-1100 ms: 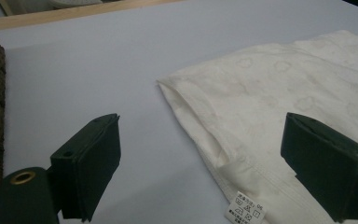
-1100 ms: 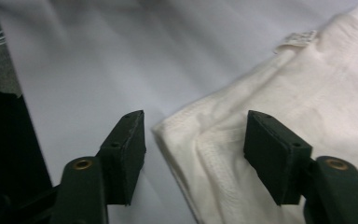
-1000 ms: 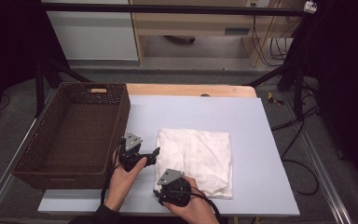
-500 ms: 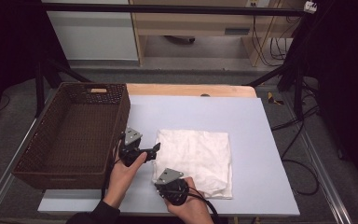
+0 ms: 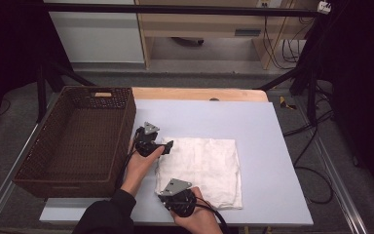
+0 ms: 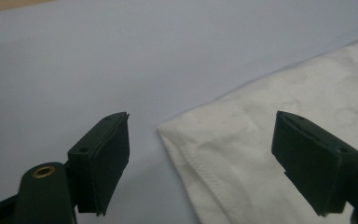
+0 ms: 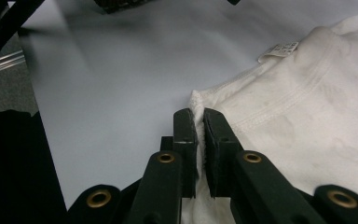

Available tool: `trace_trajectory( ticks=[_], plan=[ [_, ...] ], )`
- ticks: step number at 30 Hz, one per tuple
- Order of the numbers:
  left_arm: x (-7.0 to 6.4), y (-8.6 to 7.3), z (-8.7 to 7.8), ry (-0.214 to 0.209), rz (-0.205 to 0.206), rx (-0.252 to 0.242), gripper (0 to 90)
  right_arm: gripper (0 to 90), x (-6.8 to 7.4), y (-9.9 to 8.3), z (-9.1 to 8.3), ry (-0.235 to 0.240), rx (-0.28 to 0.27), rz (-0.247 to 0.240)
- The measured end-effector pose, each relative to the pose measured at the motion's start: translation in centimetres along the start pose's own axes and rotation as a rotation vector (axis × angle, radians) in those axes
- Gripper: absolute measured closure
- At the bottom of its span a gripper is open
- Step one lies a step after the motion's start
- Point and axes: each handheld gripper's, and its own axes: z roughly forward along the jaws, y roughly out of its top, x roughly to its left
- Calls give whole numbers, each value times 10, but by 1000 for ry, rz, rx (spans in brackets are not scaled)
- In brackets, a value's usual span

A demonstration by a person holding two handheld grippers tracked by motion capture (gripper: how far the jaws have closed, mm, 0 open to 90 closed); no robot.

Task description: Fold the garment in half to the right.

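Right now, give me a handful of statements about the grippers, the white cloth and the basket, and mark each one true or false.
1. The right gripper is shut on an edge of the white cloth. True.
2. The left gripper has its jaws closed on the cloth. False: its jaws stand wide apart, with a corner of the cloth on the table between them.
3. The wicker basket sits at the left of the table. True.
4. The cloth lies inside the basket. False: it lies flat on the table, to the right of the basket.
5. A small label shows on the cloth in the right gripper view. True.
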Motion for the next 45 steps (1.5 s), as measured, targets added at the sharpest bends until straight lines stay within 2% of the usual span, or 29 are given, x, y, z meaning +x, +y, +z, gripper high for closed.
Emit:
trace_trajectory(
  ticks=[2,5,6,7,9,15,16,18,21,22,26,28,33,41,45],
  plan=[
    [3,-1,5,5,-5,9,216,844,-1,0,0,7,-2,8],
    [7,-1,12,11,-6,27,289,843,-1,0,0,8,-4,7],
    [8,-1,14,0,-12,35,289,843,-1,0,0,8,-4,7],
    [9,-2,16,-7,-18,49,335,842,-1,0,0,9,-3,5],
    [10,-3,19,0,-11,50,351,842,-1,0,0,9,-2,3],
    [6,-3,20,-19,28,48,475,839,-2,-1,0,14,-4,6],
    [2,-3,20,-31,47,49,573,838,-1,-1,0,15,-4,8],
    [0,-3,20,-34,57,52,598,838,-1,-1,0,13,-4,8],
    [-4,-3,19,-62,62,61,795,838,-1,-1,0,12,-8,7],
    [-4,-3,19,-62,62,61,825,838,-1,-1,0,12,-4,6],
    [-5,-3,19,-63,42,59,860,839,-1,-1,0,9,-4,4],
    [-5,-3,18,-54,45,55,867,839,0,-1,0,9,-7,2],
    [-6,1,8,-33,50,1,875,841,1,0,-2,0,-10,1],
    [-2,9,-3,-20,44,-41,879,846,0,9,-9,6,-72,25],
    [-2,21,-10,-17,55,-62,879,846,0,15,-13,-4,-100,27]
  ],
)
